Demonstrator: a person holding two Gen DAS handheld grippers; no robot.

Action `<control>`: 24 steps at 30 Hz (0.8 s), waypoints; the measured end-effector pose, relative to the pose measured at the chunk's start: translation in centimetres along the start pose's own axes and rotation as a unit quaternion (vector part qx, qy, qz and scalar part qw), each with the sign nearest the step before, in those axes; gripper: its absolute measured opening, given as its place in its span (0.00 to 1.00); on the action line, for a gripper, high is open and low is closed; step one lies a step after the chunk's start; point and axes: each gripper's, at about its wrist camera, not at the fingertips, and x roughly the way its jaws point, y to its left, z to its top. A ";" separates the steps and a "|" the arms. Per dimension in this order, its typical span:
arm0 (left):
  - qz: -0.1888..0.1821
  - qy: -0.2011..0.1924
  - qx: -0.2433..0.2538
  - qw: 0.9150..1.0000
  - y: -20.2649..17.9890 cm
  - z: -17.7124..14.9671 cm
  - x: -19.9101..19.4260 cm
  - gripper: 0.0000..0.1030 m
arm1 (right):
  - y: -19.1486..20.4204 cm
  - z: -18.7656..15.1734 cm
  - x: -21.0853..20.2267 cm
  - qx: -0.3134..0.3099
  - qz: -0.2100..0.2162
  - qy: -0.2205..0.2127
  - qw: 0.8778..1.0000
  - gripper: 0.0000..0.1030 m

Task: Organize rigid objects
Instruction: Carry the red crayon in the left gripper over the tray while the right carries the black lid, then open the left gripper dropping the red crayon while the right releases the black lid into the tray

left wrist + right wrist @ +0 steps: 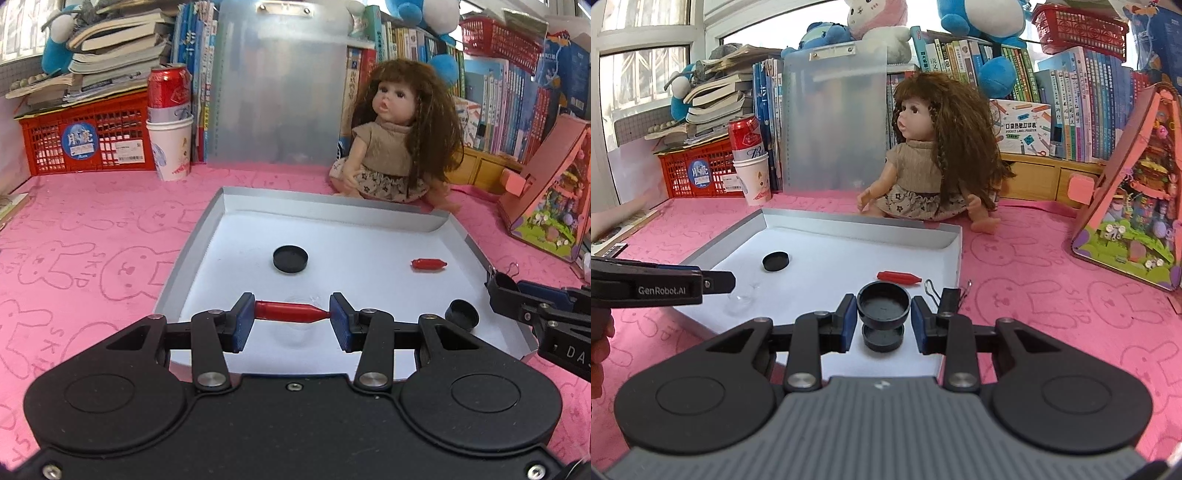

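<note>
Over the white tray (207, 236) on the pink surface (92, 236), the left gripper (291, 317) fingers pinch a red tube (288, 310) end to end, while the right gripper (884, 317) fingers clamp a black cup (883, 304) above a black cap (882, 338).

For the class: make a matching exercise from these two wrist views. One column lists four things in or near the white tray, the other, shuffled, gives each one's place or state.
Things
1. red bullet-shaped piece
2. black cup-shaped piece
3. flat black cap
4. doll

Places or states
A. sits on the pink cloth behind the tray
B. clamped end to end in the left tongs
C. lies loose on the tray floor
D. gripped in the right tongs

Pairs: 1-B, 2-D, 3-C, 4-A
</note>
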 end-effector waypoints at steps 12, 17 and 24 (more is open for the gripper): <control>-0.002 0.016 0.002 1.000 0.4 -0.1 1.8 0.41 | 0.0 0.0 1.8 0.007 -0.002 0.026 1.000 0.36; -0.002 0.018 0.006 1.000 0.5 -0.1 2.2 0.41 | 0.2 -0.1 2.4 0.005 -0.004 0.034 0.999 0.36; 0.000 0.020 0.006 1.000 0.5 -0.1 2.5 0.41 | 0.3 -0.2 3.0 0.009 -0.001 0.044 0.999 0.36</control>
